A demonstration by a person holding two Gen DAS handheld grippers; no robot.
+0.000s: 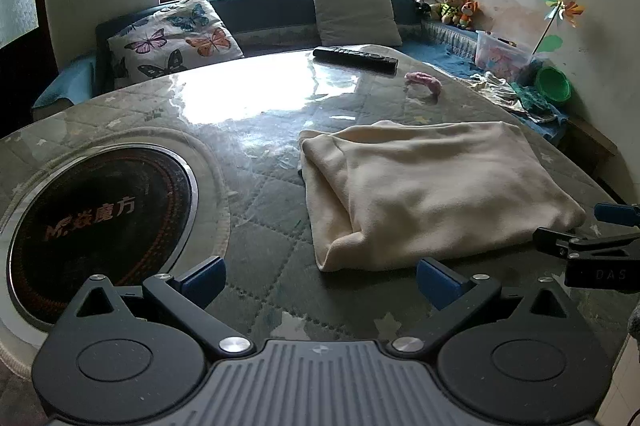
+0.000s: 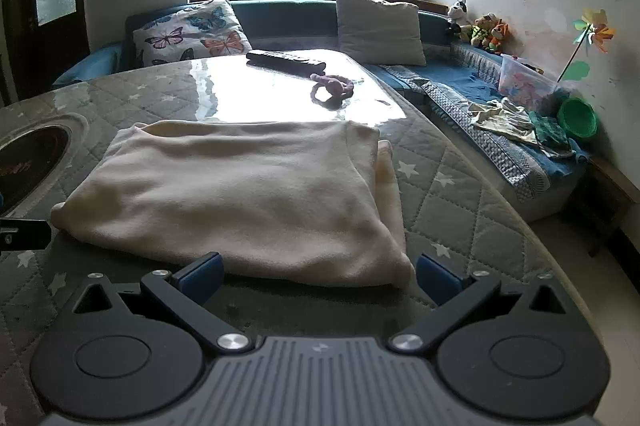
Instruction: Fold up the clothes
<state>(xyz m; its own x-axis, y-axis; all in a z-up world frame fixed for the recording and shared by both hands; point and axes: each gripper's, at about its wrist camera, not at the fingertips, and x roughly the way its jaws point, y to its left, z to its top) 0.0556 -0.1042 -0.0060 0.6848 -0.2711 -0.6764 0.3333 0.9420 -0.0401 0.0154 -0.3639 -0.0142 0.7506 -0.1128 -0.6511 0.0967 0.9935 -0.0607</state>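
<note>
The cream fleece garment (image 2: 240, 194) lies folded into a thick rectangle on the quilted grey table (image 2: 460, 210). Both the left gripper (image 1: 318, 280) and right gripper (image 2: 318, 276) hover spread and empty at its near edge. The fold looks nearly complete; next likely comes a final halving or squaring.

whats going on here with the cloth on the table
A person is folding clothes with two handheld grippers. A cream fleece garment lies folded into a thick rectangle on the quilted, plastic-covered table. The left gripper and right gripper are both open and empty, just short of its near edge. A black remote control lies further back.
</note>
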